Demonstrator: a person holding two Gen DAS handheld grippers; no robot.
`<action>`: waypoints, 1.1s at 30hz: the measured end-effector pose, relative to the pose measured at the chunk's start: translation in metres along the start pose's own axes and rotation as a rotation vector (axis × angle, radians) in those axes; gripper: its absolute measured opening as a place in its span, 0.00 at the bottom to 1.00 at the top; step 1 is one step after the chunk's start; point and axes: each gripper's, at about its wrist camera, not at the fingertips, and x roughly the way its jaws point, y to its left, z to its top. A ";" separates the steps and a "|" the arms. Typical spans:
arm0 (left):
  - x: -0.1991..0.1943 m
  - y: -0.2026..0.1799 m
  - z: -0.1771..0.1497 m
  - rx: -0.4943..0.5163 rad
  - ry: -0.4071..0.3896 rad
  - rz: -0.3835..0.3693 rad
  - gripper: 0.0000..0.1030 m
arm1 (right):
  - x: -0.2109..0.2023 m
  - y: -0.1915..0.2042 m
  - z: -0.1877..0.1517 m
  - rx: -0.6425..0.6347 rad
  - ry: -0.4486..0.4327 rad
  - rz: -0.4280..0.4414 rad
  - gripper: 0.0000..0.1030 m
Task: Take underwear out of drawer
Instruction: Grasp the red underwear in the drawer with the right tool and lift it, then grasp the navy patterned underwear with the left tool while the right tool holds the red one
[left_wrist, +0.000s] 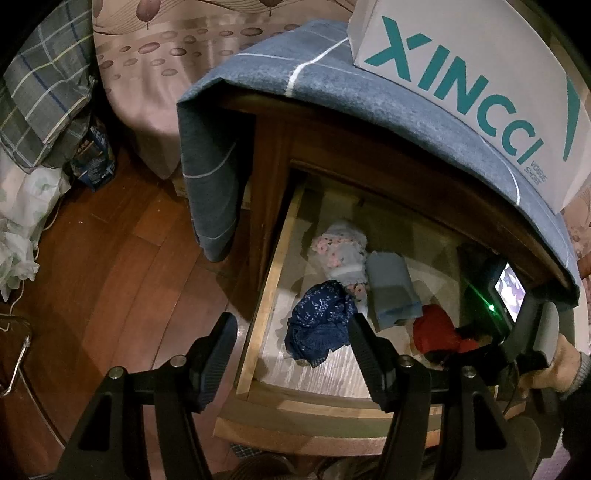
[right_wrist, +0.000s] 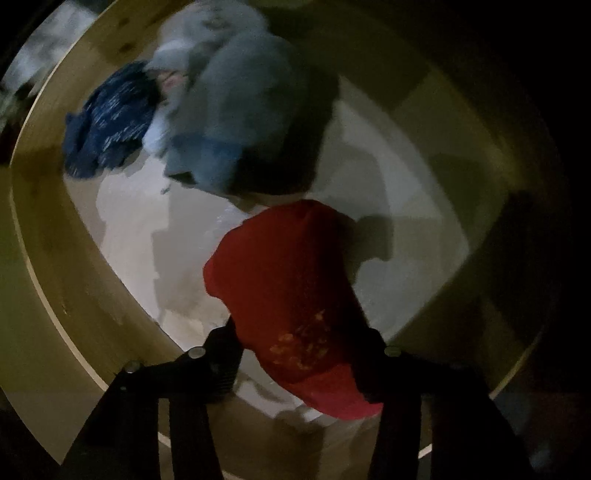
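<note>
The wooden drawer (left_wrist: 264, 295) is pulled open. It holds navy patterned underwear (left_wrist: 319, 323), a floral grey pair (left_wrist: 341, 253), a folded grey-blue pair (left_wrist: 393, 288) and a red pair (left_wrist: 436, 330). My left gripper (left_wrist: 291, 354) is open and empty above the drawer's front left corner. My right gripper (right_wrist: 301, 350) is inside the drawer, its fingers (right_wrist: 223, 354) on either side of the red underwear (right_wrist: 291, 291), which bunches up between them. The navy pair (right_wrist: 109, 122) and the grey-blue pair (right_wrist: 243, 122) lie beyond it. The right gripper's body (left_wrist: 517, 332) shows at the drawer's right.
A blue cloth (left_wrist: 295, 85) drapes over the cabinet top, with a white XINCCI shoe box (left_wrist: 476, 77) on it. A bed with patterned bedding (left_wrist: 155, 74) stands behind. Wooden floor (left_wrist: 110, 277) lies to the left, with bags and bundled fabric (left_wrist: 40, 110) on it.
</note>
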 end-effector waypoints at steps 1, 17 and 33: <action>0.000 0.001 0.000 -0.003 -0.001 -0.002 0.62 | -0.002 0.000 -0.001 0.016 0.007 0.000 0.37; 0.004 -0.006 0.001 0.037 0.037 -0.015 0.62 | -0.067 -0.007 -0.076 0.415 -0.192 0.149 0.34; 0.071 -0.054 0.005 0.271 0.312 -0.073 0.62 | -0.089 -0.013 -0.110 0.649 -0.540 0.326 0.34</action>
